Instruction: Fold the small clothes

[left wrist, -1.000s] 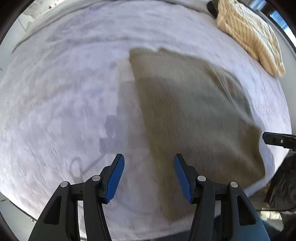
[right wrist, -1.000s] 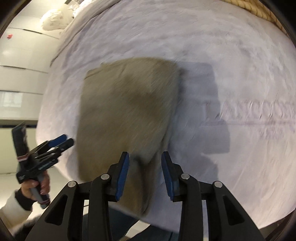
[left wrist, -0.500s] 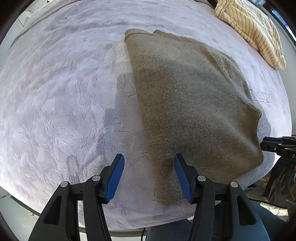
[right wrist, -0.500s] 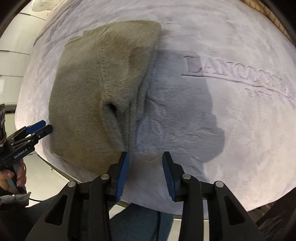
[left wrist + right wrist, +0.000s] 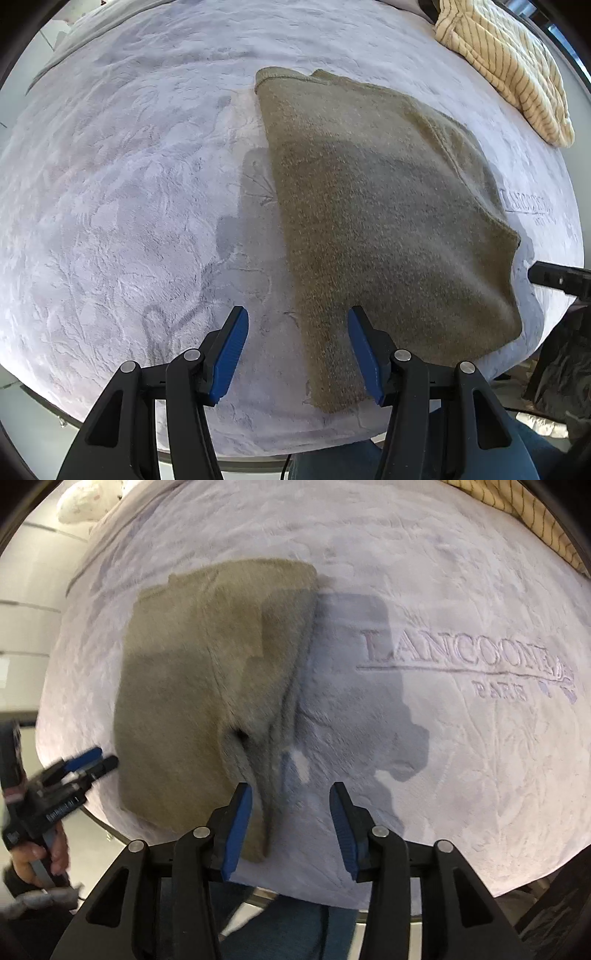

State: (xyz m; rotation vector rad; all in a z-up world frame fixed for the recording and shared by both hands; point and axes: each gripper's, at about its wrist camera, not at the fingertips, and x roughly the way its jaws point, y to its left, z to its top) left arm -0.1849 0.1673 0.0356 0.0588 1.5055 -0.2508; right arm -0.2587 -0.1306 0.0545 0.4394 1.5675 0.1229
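Hovering with blue pads spread apart and empty, the left hand-held gripper (image 5: 297, 354) sits at the near left edge of the folded olive sweater (image 5: 388, 229), which lies flat on the pale lilac blanket (image 5: 122, 206). The right hand-held gripper (image 5: 291, 821), likewise parted, hangs over the sweater's near right corner.

Olive-brown knit garment (image 5: 388, 221), plain, no pattern. Pale lavender plush blanket (image 5: 129, 184), embossed leafy texture, tone-on-tone lettering (image 5: 465, 653). Cream cloth (image 5: 513, 62) with thin dark stripes at far right edge. Blue pads (image 5: 231, 350) on black gripper frames.
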